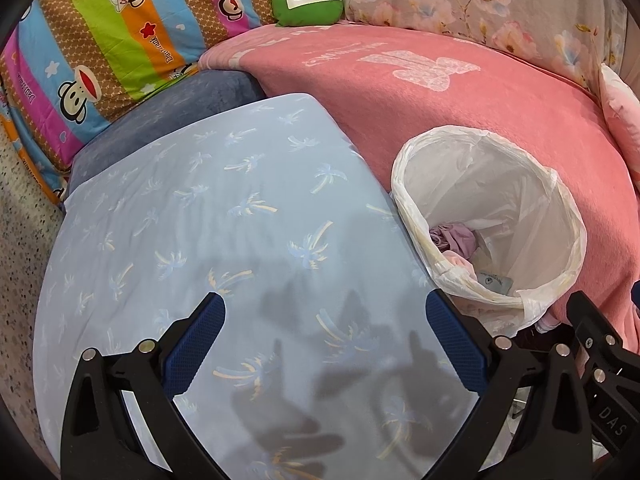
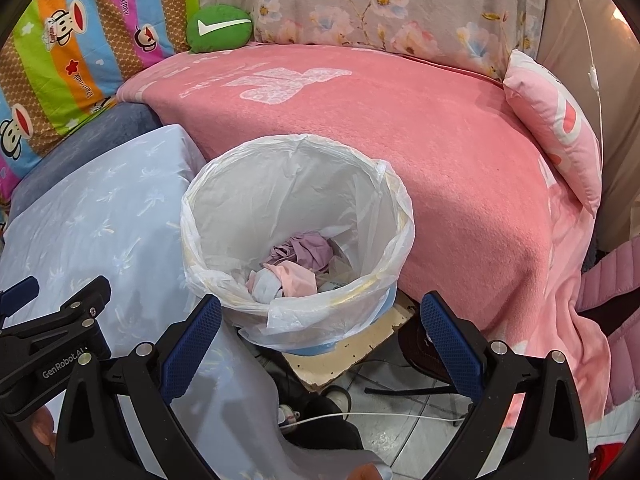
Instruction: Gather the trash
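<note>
A trash bin [image 2: 304, 176] lined with a white plastic bag stands between the light blue sheet and the pink blanket. Crumpled purple, pink and white trash [image 2: 296, 264] lies at its bottom. My right gripper [image 2: 320, 312] hangs open just in front of the bin's near rim, with nothing between its blue pads [image 2: 192, 344]. My left gripper [image 1: 326, 312] is open over the light blue sheet [image 1: 208, 216], empty, with the bin [image 1: 520, 184] to its right. In the right wrist view, the left gripper's body [image 2: 52, 336] shows at the left edge.
A pink blanket [image 2: 400, 128] covers the bed behind the bin. A green plush [image 2: 220, 28], a striped cartoon pillow [image 1: 100, 52] and a floral cover [image 2: 380, 4] lie at the back. A pink pillow [image 2: 560, 136] sits right. Below are a tiled floor [image 2: 400, 440], a white cable [image 2: 380, 416] and a board [image 2: 352, 352].
</note>
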A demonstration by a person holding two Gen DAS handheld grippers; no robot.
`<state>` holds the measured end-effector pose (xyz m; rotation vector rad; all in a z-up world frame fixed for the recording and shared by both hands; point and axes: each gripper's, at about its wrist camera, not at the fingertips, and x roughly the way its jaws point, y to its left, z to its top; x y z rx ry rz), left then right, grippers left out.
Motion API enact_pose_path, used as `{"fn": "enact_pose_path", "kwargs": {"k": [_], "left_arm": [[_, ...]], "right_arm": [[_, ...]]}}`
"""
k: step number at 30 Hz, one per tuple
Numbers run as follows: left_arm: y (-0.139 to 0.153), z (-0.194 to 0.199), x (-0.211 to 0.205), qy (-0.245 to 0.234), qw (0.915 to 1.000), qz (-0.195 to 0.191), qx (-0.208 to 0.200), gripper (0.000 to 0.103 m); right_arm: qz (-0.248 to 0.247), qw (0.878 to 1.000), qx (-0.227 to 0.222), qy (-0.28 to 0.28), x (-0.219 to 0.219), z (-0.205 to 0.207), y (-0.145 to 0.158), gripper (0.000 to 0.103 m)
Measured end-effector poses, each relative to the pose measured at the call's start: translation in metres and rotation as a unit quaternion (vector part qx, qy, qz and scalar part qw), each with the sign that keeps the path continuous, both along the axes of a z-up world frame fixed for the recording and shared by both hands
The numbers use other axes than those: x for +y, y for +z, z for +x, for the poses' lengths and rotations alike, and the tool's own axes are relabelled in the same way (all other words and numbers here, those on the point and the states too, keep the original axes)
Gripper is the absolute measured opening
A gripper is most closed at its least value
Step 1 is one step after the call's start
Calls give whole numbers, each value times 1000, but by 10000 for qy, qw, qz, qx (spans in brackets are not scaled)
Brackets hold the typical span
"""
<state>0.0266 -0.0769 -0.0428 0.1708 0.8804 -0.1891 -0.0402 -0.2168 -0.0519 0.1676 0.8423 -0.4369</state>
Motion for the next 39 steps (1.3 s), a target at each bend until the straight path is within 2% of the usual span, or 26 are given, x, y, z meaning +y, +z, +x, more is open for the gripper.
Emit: {"fn": "enact_pose_path", "kwargs": {"k": [39], "left_arm": [[0, -2, -3, -1, 10000, -2, 31, 96]], "right_arm": [[14, 10000, -2, -28, -2, 0, 1, 97]]}}
